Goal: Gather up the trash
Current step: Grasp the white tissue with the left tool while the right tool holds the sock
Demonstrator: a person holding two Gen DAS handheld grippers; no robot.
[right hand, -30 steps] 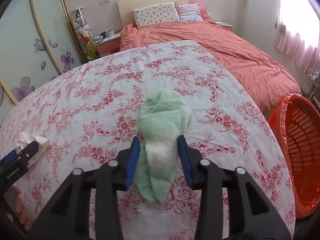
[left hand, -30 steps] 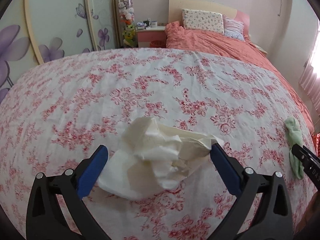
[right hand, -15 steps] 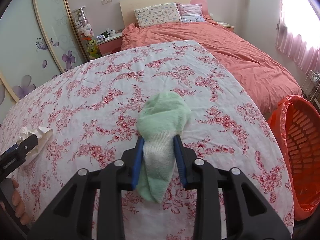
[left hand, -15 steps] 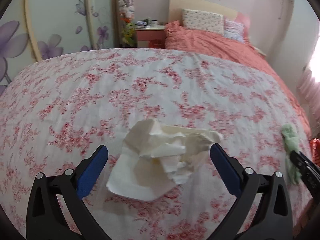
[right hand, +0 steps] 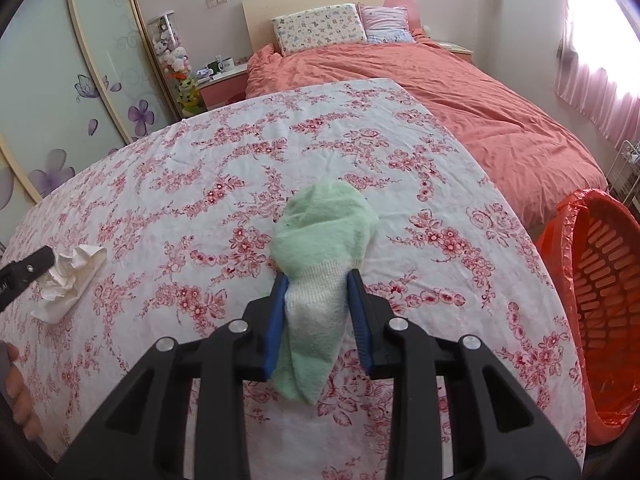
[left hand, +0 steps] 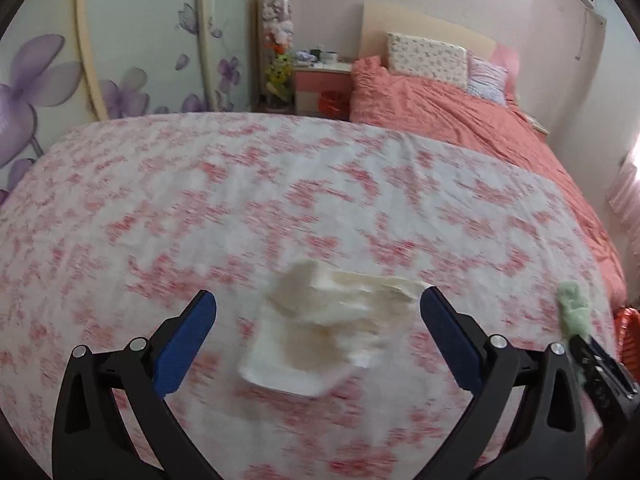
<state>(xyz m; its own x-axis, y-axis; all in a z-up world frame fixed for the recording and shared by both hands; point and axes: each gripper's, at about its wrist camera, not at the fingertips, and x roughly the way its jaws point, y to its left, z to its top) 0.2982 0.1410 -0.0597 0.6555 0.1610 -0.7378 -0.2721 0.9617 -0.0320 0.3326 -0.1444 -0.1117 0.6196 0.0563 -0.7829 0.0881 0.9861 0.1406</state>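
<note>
A crumpled white tissue (left hand: 332,324) lies on the floral cloth (left hand: 240,208), between the wide-open blue pads of my left gripper (left hand: 316,312); it also shows in the right wrist view (right hand: 66,280). My right gripper (right hand: 318,284) is shut on a light green sock (right hand: 324,240) with a white cuff, its toe resting on the cloth. The sock also shows at the right edge of the left wrist view (left hand: 574,312). An orange basket (right hand: 600,304) lined with an orange bag stands low at the right.
Behind the floral cloth is a bed with a coral duvet (right hand: 460,92) and pillows (right hand: 320,28). A pink nightstand (right hand: 220,84) and a tube of plush toys (right hand: 172,52) stand at the back left. A flowered wardrobe door (left hand: 120,40) runs along the left.
My right gripper closed tighter on the sock. The left gripper drew back and tilted, so the tissue sits lower between its open pads; the left view is motion-blurred.
</note>
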